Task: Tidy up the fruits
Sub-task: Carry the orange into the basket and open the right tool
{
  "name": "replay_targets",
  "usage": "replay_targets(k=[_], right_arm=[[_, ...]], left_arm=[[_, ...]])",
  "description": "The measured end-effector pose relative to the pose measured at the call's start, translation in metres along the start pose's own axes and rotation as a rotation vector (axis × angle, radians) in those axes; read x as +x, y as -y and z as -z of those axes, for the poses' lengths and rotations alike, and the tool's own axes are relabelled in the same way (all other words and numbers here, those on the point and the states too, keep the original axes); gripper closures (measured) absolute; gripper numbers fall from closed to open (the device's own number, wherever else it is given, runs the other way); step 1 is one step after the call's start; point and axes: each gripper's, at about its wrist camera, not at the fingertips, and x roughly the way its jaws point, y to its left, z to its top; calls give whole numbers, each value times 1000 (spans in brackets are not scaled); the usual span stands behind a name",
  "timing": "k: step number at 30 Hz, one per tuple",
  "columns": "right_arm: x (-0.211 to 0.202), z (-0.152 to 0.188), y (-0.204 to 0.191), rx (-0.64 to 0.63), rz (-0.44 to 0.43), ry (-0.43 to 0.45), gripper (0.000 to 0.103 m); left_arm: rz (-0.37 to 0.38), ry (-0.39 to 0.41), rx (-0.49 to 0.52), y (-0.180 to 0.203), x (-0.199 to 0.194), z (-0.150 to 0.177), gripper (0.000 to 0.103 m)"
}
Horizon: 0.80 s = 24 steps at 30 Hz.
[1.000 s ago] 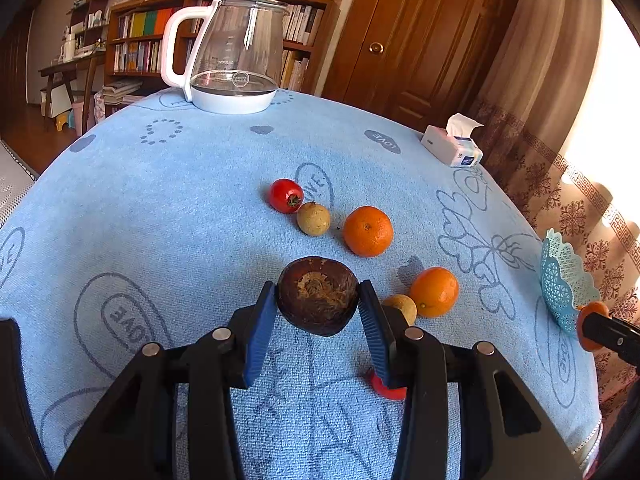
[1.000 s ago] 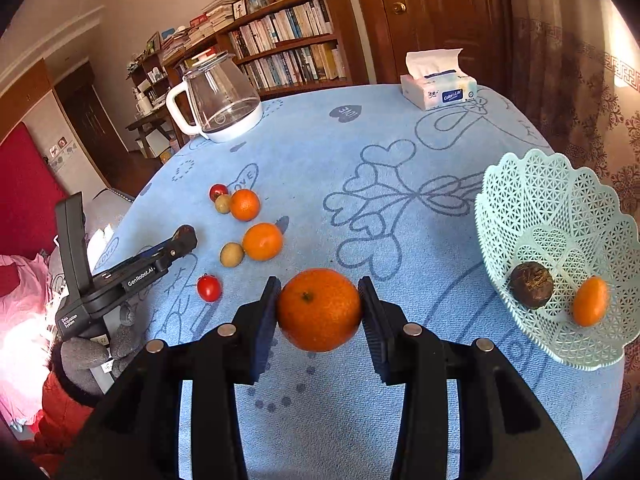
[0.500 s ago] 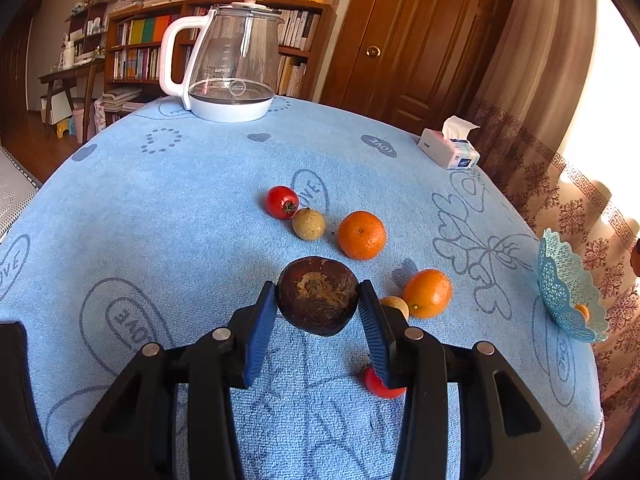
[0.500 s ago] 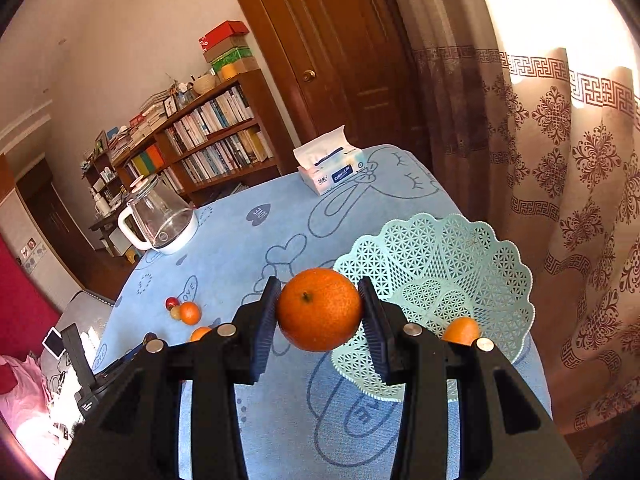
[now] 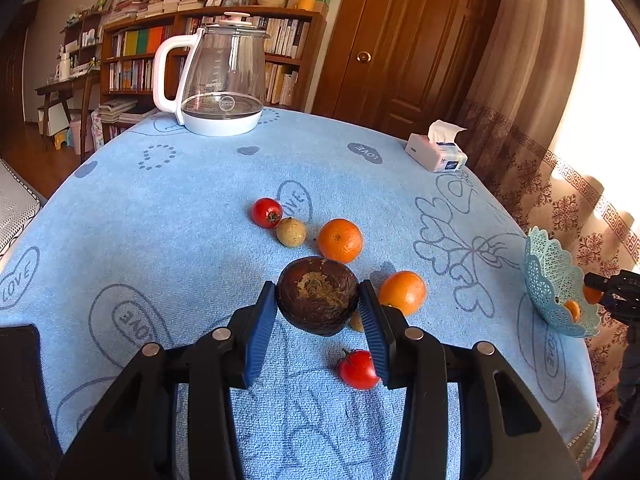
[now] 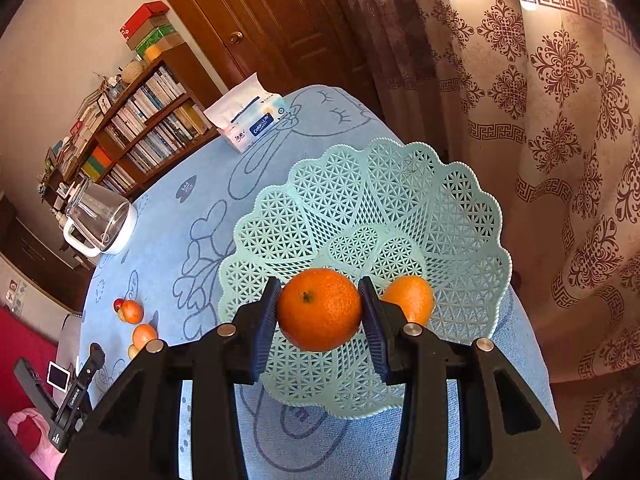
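Note:
My left gripper [image 5: 318, 308] is shut on a dark brown fruit [image 5: 318, 300], held a little above the blue tablecloth. Beyond and below it lie two oranges [image 5: 341, 240] [image 5: 402, 292], two red tomatoes [image 5: 267, 212] [image 5: 358, 369] and a small tan fruit [image 5: 291, 232]. My right gripper [image 6: 320, 312] is shut on an orange [image 6: 320, 309] and hangs over the near side of the mint lattice basket [image 6: 360, 208]. Another orange [image 6: 410, 298] lies in that basket, partly hidden by my right finger. In the left wrist view the basket [image 5: 554, 284] stands at the table's right edge.
A glass kettle [image 5: 222, 80] stands at the far side of the table and a tissue box [image 5: 436, 152] at the far right. A patterned curtain [image 6: 540, 120] hangs close behind the basket. A bookshelf and a wooden door lie beyond the table.
My right gripper has swung with its orange from the middle of the table to above the basket, rolling as it went. The left gripper has risen slightly with the brown fruit.

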Motion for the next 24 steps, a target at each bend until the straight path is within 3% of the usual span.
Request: replay_targets(k=[15, 17, 18, 24], right_arm=[[14, 3, 5, 22, 9, -64, 61], [13, 2, 7, 33, 3, -66, 54], [12, 1, 8, 41, -1, -68, 45], [-7, -3, 9, 64, -19, 3, 45]], left_arm=[[18, 10, 39, 19, -10, -2, 61], [23, 13, 44, 22, -12, -2, 61], [26, 15, 46, 24, -13, -3, 61], [58, 23, 84, 41, -19, -5, 61]])
